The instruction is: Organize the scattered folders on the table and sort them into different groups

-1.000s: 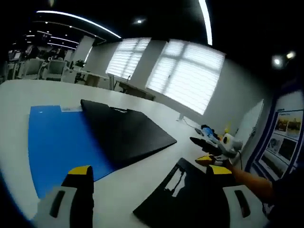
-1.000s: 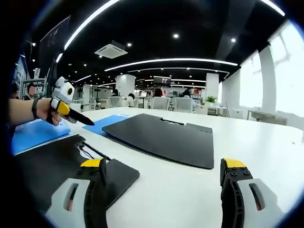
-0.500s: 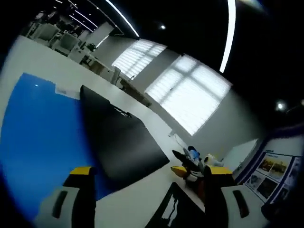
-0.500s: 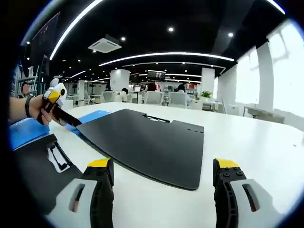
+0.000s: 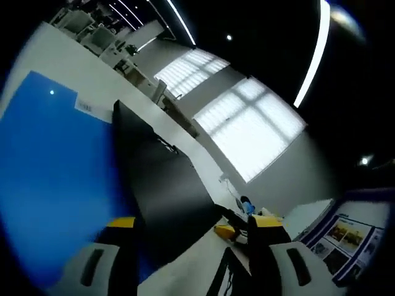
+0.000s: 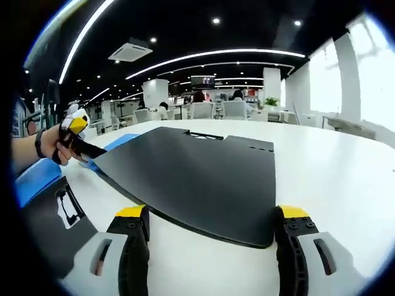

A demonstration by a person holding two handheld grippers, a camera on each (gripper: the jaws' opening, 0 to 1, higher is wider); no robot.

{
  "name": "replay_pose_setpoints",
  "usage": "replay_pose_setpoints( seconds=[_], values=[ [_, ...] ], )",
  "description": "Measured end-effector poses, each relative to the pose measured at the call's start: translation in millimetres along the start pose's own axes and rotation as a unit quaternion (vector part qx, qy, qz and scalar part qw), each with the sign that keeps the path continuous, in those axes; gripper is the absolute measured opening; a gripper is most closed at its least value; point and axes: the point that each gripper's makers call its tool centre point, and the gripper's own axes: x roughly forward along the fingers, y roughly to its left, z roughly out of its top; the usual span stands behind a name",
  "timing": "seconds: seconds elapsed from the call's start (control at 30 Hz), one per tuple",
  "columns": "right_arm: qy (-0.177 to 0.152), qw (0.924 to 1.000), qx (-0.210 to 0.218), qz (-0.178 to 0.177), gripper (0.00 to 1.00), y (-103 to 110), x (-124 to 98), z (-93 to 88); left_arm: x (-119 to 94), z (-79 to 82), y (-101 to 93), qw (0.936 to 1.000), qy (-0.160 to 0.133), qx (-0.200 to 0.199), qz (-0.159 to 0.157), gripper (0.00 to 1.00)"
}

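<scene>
A large black folder (image 6: 197, 179) lies flat on the white table (image 6: 333, 166), partly covering a blue folder (image 6: 120, 143). My right gripper (image 6: 211, 213) is open, and the black folder's near edge sits between its jaws. A second black folder with a metal clip (image 6: 49, 228) lies at the lower left. A hand holds my left gripper (image 6: 92, 151) at the big black folder's left corner. In the left gripper view the blue folder (image 5: 55, 179) spreads wide under the black folder (image 5: 163, 191). My left gripper (image 5: 191, 225) is open over that folder's edge, and the right gripper (image 5: 233, 221) shows beyond.
Another blue folder (image 6: 34, 179) lies by the hand at the left. Bare white tabletop stretches to the right. Office desks and chairs (image 6: 210, 126) stand far behind, with bright windows (image 5: 247, 129) and a poster board (image 5: 345, 237).
My right gripper has come up to the big black folder, so its near edge now lies between the jaws. The left gripper has rolled and closed in on the folder's left corner.
</scene>
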Motion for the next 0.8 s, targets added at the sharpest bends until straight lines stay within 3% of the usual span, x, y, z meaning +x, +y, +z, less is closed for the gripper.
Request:
replay_pose_setpoints(
  seconds=[0.2,0.27,0.33,0.4,0.47,0.53,0.57,0.63,0.8],
  values=[
    [-0.002,1.0,0.001,0.007,0.88,2.2,-0.2,1.7,8.9,1.1,6.2,0.9991,-0.023,-0.035,0.007,0.52],
    [-0.003,1.0,0.003,0.008,0.89,2.8,-0.1,1.9,12.8,-1.4,10.6,0.9985,-0.02,-0.049,0.009,0.4],
    [-0.005,0.9999,0.005,0.014,0.91,6.8,-0.4,1.7,19.3,-13.9,7.1,0.9958,-0.01,-0.09,-0.007,0.29],
    [-0.005,0.9999,0.004,0.016,0.89,9.0,-0.9,1.3,22.6,-20.4,8.9,0.9961,-0.011,-0.087,-0.004,0.15],
    [-0.004,0.9999,0.0,0.015,0.9,9.6,-0.7,0.4,24.7,-22.7,7.0,0.9959,-0.009,-0.09,-0.004,0.14],
    [-0.003,0.9999,-0.001,0.015,0.91,9.8,-0.3,0.0,24.6,-18.5,5.5,0.9909,-0.028,-0.131,-0.003,0.11],
    [-0.003,0.9999,-0.003,0.016,0.91,10.2,-0.1,-0.1,24.0,-13.6,2.4,0.9858,-0.045,-0.16,-0.02,0.11],
    [-0.003,0.9998,-0.002,0.019,0.91,11.2,0.1,-0.1,22.7,-8.5,2.8,0.9819,-0.07,-0.174,-0.023,0.09],
    [-0.017,0.9994,0.014,0.026,0.86,10.7,-4.0,5.0,19.9,-3.1,0.3,0.9773,-0.086,-0.192,-0.023,0.07]
  ],
)
